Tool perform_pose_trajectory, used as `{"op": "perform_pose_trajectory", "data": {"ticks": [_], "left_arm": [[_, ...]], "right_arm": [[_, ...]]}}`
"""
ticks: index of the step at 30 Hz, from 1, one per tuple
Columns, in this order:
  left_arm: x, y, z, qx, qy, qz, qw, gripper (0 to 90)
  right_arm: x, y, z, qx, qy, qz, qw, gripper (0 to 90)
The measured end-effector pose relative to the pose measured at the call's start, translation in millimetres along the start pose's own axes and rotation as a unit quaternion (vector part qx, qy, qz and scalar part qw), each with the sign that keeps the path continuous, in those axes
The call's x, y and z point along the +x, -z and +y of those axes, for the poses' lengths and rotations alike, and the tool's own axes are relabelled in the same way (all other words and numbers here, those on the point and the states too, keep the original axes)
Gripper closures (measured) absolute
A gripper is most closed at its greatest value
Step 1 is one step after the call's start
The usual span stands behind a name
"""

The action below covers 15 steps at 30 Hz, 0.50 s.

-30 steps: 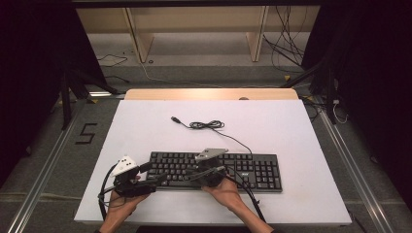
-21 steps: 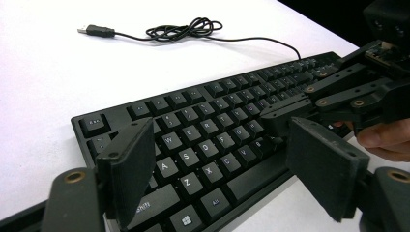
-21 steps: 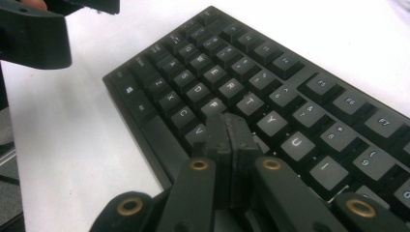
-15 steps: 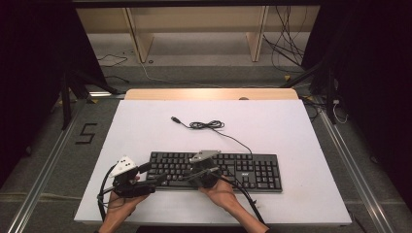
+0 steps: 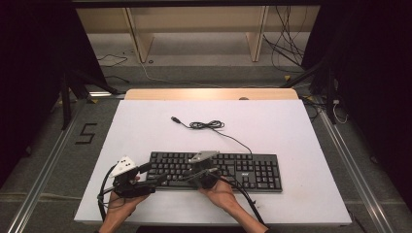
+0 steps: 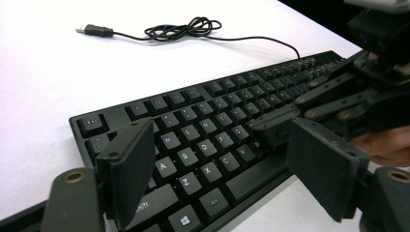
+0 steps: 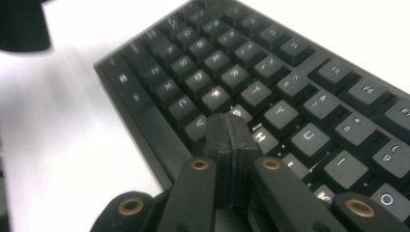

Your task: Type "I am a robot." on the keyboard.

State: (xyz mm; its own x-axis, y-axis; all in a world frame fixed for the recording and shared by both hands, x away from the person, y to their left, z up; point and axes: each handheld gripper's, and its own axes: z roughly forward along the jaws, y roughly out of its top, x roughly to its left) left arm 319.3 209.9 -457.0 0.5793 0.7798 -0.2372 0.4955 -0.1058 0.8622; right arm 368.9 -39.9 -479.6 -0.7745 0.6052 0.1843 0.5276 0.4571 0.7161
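Observation:
A black keyboard (image 5: pixel 243 170) lies across the near middle of the white table (image 5: pixel 145 126). Its thin cable (image 5: pixel 209 125) is coiled behind it and ends in a loose USB plug (image 6: pixel 94 31). My left gripper (image 5: pixel 151 174) sits at the keyboard's left end. Its jaws stand open and wide apart over the keys, with nothing gripped (image 6: pixel 222 169). My right gripper (image 5: pixel 187 175) points left over the middle letter keys. Its two jaws are pressed together, and their tip (image 7: pixel 227 133) rests on or just above the keys near G and H.
A wooden strip (image 5: pixel 209 93) runs along the table's far edge, with shelving and loose cables on the floor behind it. Both gripper cables trail off the near edge. Bare white table lies to the left, right and behind the keyboard.
The right gripper has edged slightly to the left along the keys. The left gripper and the keyboard have stayed in place.

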Motion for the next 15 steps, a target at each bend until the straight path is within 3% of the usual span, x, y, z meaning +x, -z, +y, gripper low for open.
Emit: {"op": "perform_pose_trajectory", "data": {"ticks": [6, 9, 15], "left_arm": [[-0.1, -0.2, -0.3, 0.0, 0.001, 0.0, 1.0, 25.4], [-0.4, -0.1, -0.2, 0.0, 0.0, -0.001, 1.0, 25.4], [-0.3, -0.1, -0.3, 0.0, 0.0, 0.0, 1.0, 25.4]], "right_arm": [[-10.5, 18.0, 6.0, -0.039, -0.023, 0.003, 0.999, 89.7], [-15.3, 23.5, 6.6, -0.046, -0.029, 0.001, 0.9985, 88.1], [-20.4, 31.6, 6.5, -0.059, -0.032, 0.005, 0.9977, 77.6]]}}
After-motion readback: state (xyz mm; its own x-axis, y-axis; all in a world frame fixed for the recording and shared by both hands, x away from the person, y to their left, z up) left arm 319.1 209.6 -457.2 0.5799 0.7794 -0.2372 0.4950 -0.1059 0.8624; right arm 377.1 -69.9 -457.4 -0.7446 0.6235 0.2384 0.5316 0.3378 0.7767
